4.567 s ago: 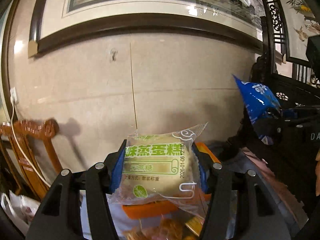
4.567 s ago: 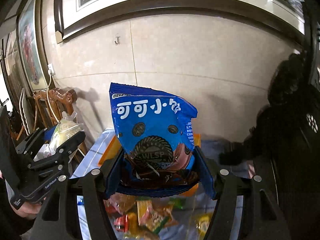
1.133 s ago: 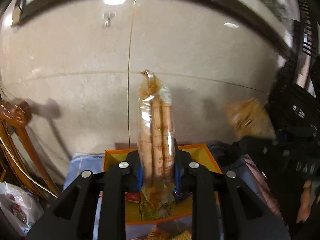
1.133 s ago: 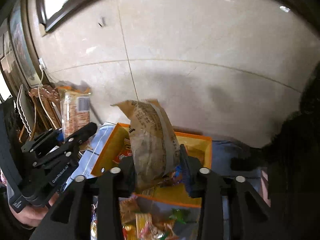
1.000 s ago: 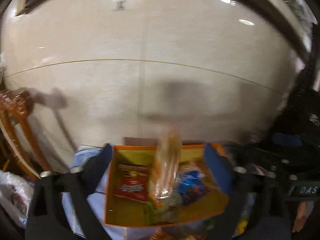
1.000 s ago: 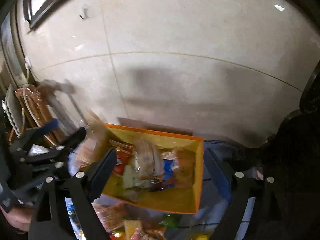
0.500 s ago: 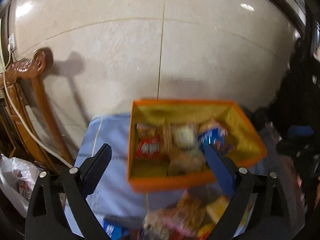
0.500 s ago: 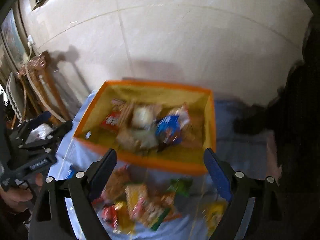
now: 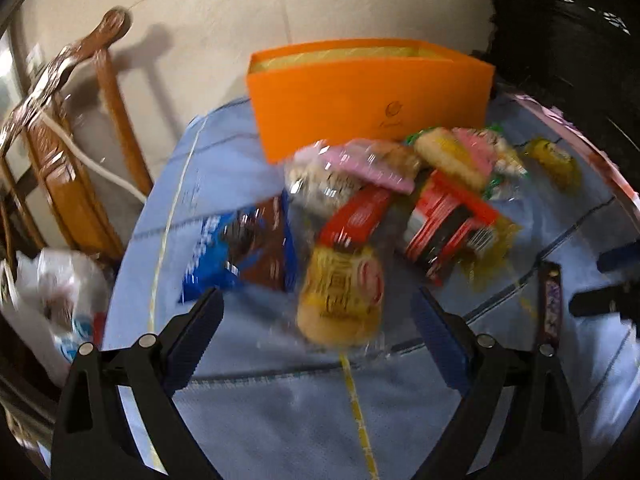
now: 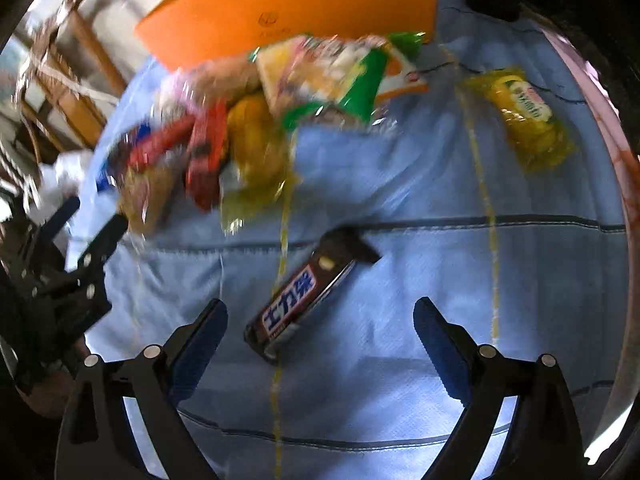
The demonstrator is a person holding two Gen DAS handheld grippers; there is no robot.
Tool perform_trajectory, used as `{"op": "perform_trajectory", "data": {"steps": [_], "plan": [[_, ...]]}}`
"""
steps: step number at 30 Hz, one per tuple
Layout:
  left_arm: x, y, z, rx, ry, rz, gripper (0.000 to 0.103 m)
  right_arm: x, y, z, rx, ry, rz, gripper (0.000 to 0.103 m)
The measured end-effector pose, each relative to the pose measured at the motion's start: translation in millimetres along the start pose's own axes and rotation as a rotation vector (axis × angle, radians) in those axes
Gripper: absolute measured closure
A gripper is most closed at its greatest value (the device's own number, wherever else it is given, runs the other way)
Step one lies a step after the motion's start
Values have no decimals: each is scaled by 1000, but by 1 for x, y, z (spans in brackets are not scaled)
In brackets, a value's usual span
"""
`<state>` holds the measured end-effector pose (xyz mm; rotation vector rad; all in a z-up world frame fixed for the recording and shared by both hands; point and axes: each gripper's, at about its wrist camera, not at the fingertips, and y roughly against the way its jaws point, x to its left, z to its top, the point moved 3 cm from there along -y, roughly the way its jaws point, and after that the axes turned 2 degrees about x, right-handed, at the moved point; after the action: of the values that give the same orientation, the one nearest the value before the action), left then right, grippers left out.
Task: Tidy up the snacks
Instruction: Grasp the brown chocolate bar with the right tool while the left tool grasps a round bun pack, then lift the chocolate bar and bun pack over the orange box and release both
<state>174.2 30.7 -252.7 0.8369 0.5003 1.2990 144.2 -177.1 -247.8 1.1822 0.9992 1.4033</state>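
An orange box [image 9: 368, 92] stands at the far side of the blue cloth, its front wall toward me. A blurred heap of snack packs [image 9: 400, 208] lies in front of it. My left gripper [image 9: 316, 320] hangs open low over the cloth, and a yellow bun pack [image 9: 340, 300] lies just beyond its fingertips, untouched. My right gripper [image 10: 320, 320] is open with its jaws still opening. A brown chocolate bar [image 10: 300, 300] lies flat on the cloth between its fingertips, and the pads do not touch it.
A yellow-green packet [image 10: 528, 116] lies alone toward the table's right rim [image 10: 608, 128]. A carved wooden chair [image 9: 80, 152] and a white plastic bag [image 9: 60, 292] stand off the table's left side. Dark furniture fills the far right.
Both grippers let their snack packs go over the orange box, then dropped from above it to low over the cloth. The box's inside no longer shows, only its front wall.
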Motion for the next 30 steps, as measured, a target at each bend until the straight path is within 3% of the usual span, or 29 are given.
{"op": "perform_trajectory", "data": {"steps": [5, 9, 11, 12, 14, 16, 17, 30], "plan": [[-3, -16, 0, -19, 8, 26, 11, 19, -16, -8, -13, 39, -41, 9], [-21, -32, 8, -12, -32, 19, 11, 40, -31, -12, -36, 143, -109, 11], [-39, -38, 3, 7, -94, -6, 12, 54, -39, -20, -30, 238, -142, 25], [-45, -40, 2, 12, -125, -1, 21, 55, -38, -21, -51, 257, -141, 27], [-53, -37, -1, -13, -172, -4, 47, 62, -33, -24, -57, 309, -142, 45], [-46, -35, 2, -17, -134, -41, 52, 65, -27, -27, -55, 331, -124, 71], [-44, -35, 3, -16, -124, -53, 53, 65, -25, -28, -56, 330, -117, 78], [-28, 14, 2, -98, -28, -122, 54, 35, 30, -34, -137, 247, -11, 80]]}}
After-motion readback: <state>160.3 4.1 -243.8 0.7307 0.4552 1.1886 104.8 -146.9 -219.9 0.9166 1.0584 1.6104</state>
